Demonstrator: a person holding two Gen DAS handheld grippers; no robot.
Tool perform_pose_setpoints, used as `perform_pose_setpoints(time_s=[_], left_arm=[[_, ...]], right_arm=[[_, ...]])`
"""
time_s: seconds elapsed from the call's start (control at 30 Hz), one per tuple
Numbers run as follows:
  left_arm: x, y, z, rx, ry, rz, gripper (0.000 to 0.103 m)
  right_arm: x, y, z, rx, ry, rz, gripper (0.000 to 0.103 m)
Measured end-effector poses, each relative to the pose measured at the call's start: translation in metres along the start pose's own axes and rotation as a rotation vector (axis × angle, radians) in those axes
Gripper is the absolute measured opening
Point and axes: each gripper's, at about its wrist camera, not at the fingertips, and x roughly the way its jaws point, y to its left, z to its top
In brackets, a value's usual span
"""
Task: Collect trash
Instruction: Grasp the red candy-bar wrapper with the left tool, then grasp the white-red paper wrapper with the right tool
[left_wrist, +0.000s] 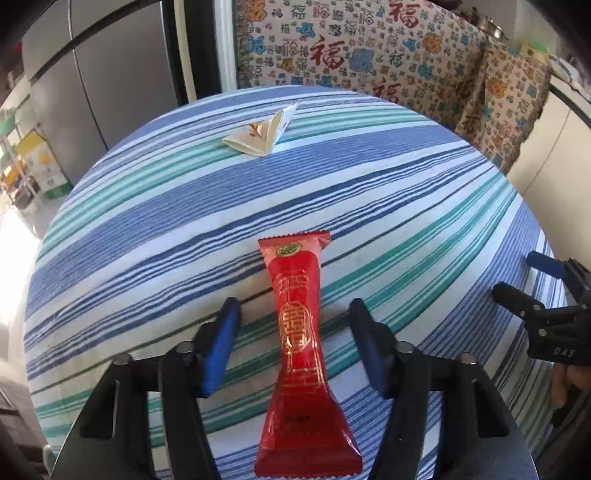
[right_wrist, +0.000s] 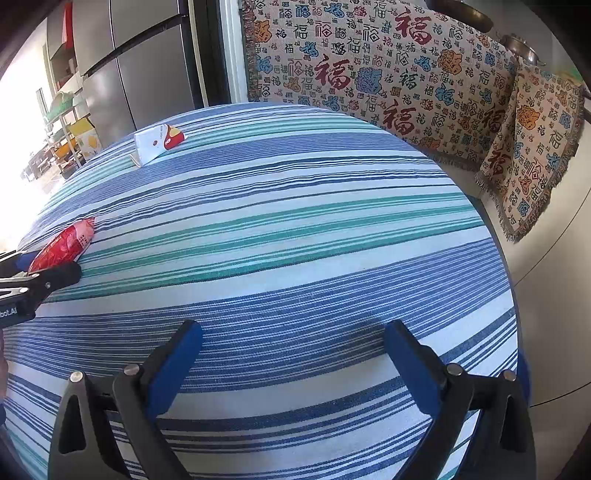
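Observation:
A long red snack wrapper (left_wrist: 299, 332) with gold print lies flat on the striped tablecloth (left_wrist: 147, 221). It runs lengthwise between the blue pads of my left gripper (left_wrist: 294, 308). The jaws stand apart on either side of it, with a gap between each pad and the wrapper. The right wrist view shows the wrapper (right_wrist: 62, 247) and left gripper (right_wrist: 48, 266) at the far left edge. A folded white paper packet (left_wrist: 262, 134) sits toward the far side of the table, also seen as the packet (right_wrist: 159, 142). My right gripper (right_wrist: 294, 328) hovers open over bare cloth, holding nothing.
The round table (right_wrist: 295, 221) ends in a curved rim on all sides. Behind it is a bench draped in a patterned blanket (right_wrist: 369, 74). A grey refrigerator (right_wrist: 147, 74) stands at the back left, beside shelves with boxes (left_wrist: 40, 162). The right gripper (left_wrist: 517, 273) shows at the table's right rim.

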Motion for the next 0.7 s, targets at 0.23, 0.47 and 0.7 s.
perform_pose_setpoints(time_s=[0.23, 0.47, 0.7], left_arm=[[-0.010, 0.034, -0.010, -0.158, -0.056, 0.024, 0.014], [-0.007, 0.045, -0.008, -0.199, -0.063, 0.061, 0.014], [-0.006, 0.033, -0.008, -0.149, -0.063, 0.036, 0.014]], right_arm=[[0.015, 0.023, 0.065, 0.097, 0.003, 0.209, 0.089], [0.086, 0.106, 0.166, 0.232, 0.081, 0.452, 0.068], [0.130, 0.111, 0.173, 0.320, 0.131, 0.373, 0.009]])
